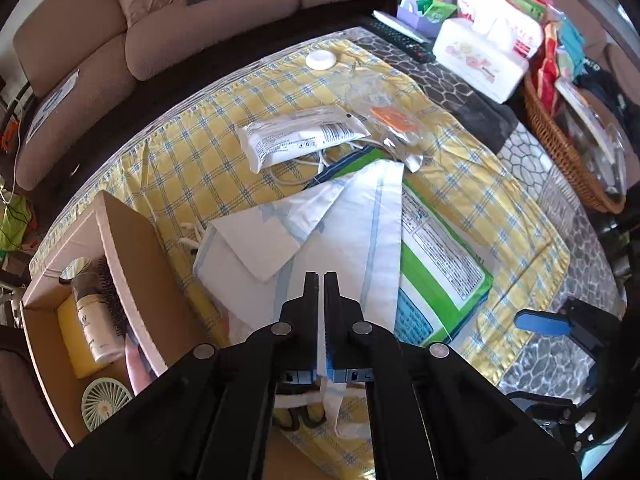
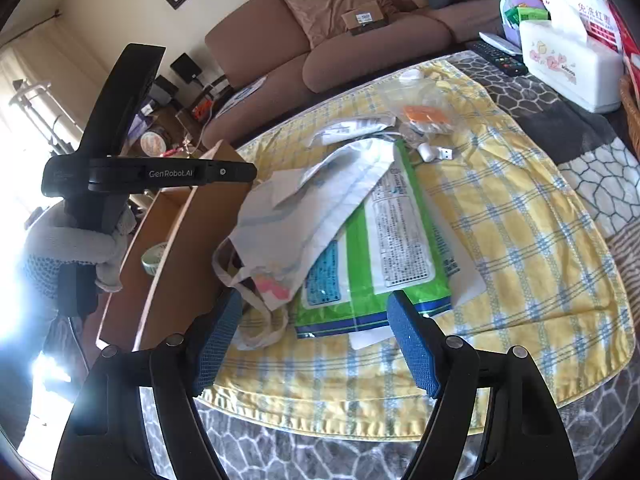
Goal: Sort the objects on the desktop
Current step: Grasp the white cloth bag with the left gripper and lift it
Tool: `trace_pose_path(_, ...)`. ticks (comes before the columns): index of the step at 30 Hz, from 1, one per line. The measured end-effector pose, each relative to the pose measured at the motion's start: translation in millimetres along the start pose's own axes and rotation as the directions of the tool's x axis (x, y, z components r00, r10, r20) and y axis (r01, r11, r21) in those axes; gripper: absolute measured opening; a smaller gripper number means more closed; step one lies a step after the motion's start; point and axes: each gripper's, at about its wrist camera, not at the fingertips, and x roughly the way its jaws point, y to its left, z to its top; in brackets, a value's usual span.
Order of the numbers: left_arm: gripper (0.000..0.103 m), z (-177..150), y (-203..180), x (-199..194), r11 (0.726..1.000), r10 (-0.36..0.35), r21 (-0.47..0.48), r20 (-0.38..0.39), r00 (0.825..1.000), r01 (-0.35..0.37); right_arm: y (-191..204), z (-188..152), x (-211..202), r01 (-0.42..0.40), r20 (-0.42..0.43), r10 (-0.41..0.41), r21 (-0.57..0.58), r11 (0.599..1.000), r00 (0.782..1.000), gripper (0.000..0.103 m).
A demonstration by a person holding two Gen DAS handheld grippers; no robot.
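Our left gripper [image 1: 322, 280] points forward and down, its two black fingers [image 1: 310, 292] drawn together until only a thin slit shows between them, with a strip of white fabric [image 1: 322, 344] pinched in that slit. From the right wrist view our gloved left hand [image 2: 80, 248] wraps the handle from below, holding that tool raised and level. Our right gripper [image 2: 316, 320] sits low, its blue pads [image 2: 416, 348] spread wide apart with nothing between them.

White cloth bag [image 1: 320, 236] covers much of the green package [image 1: 440, 276]; its print is too small to read. Cardboard box [image 1: 132, 264] wall hides most contents, and wicker basket [image 1: 560, 148] is cut off at right frame edge. Left side of right wrist view is blown out by glare.
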Motion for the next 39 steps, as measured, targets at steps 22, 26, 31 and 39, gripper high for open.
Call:
trace_pose_path(22, 0.031, -80, -47, 61, 0.989, 0.106, 0.129, -0.288, 0.952, -0.071, -24, 4, -10, -0.298, 0.076, 0.288, 0.277, 0.913, 0.955, 0.078)
trace_pose_path(26, 0.002, -85, -53, 64, 0.981, 0.143, 0.168, -0.278, 0.950, -0.099, -31, 9, -18, -0.312, 0.102, 0.295, 0.285, 0.906, 0.950, 0.078)
trace_pose_path(31, 0.002, -72, -41, 5, 1.000, -0.022, 0.017, -0.131, 0.991, 0.024, -29, 12, -24, -0.311, 0.100, 0.294, 0.266, 0.913, 0.950, 0.078)
trace_pose_path(39, 0.002, -32, 5, -139, 0.978, -0.171, -0.103, 0.125, 0.977, 0.184, -14, 7, -27, -0.342, 0.104, 0.327, 0.212, 0.915, 0.939, 0.078)
